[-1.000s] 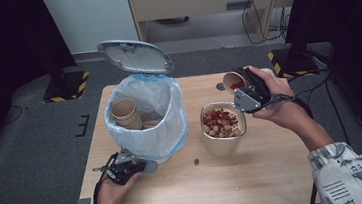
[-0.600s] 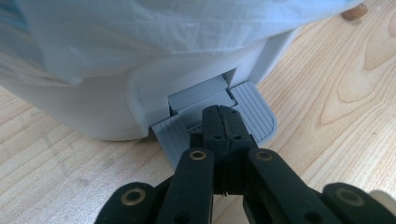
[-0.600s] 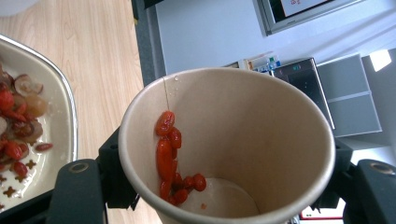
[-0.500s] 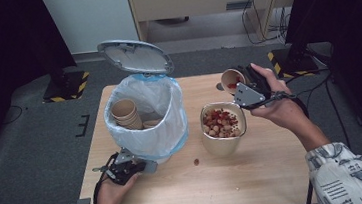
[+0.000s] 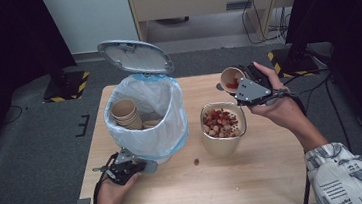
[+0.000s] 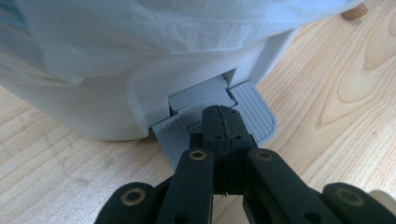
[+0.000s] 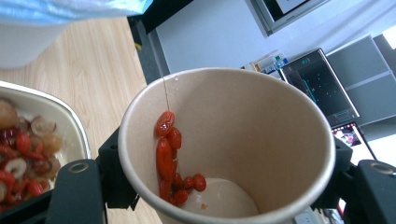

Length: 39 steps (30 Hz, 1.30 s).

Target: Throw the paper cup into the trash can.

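High view: right gripper (image 5: 244,87) is clamping a tilted paper cup (image 5: 230,79) at one o'clock of the bowl (image 5: 223,128); left gripper (image 6: 223,122), jaws closed, is pressing the bin pedal (image 6: 254,107).

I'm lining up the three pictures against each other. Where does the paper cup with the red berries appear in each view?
High view: the paper cup is upper right of centre, tipped in the right gripper, above the bowl.
Left gripper view: not in it.
Right gripper view: the cup sits centre, mouth toward the camera, berries stuck inside.
Shared landmark: the bin's white liner bag.
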{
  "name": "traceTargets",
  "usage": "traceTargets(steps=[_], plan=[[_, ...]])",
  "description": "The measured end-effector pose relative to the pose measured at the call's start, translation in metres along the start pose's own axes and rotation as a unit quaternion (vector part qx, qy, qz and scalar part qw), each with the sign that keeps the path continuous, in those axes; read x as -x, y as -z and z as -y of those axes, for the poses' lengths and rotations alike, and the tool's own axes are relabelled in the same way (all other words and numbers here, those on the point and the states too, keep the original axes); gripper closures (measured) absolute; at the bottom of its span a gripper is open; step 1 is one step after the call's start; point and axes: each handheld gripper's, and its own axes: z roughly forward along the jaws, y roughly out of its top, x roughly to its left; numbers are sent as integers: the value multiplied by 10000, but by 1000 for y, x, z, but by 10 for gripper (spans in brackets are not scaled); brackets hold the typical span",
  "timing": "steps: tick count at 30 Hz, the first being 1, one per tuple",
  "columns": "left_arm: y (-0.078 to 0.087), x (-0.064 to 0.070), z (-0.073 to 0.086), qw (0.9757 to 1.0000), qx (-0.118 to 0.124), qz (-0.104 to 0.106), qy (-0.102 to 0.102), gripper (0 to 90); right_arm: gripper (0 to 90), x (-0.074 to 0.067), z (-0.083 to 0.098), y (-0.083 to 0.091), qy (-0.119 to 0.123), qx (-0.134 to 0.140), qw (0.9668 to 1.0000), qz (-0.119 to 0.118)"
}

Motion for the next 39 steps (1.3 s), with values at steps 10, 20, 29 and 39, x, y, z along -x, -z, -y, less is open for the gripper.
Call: traceTargets(steps=[10, 20, 29, 39], plan=[[0, 0, 0, 10000, -2, -1, -2, 900, 284, 6, -6, -1, -591, 261, 9979, -101], [0, 0, 0, 10000, -4, -5, 5, 900, 283, 6, -19, -3, -864, 415, 9951, -257], [0, 0, 0, 10000, -2, -7, 12, 900, 282, 10, -33, -4, -1071, 549, 9921, -362], [0, 0, 0, 10000, 2, -4, 11, 900, 281, 10, -44, -11, -1251, 646, 9888, -492]])
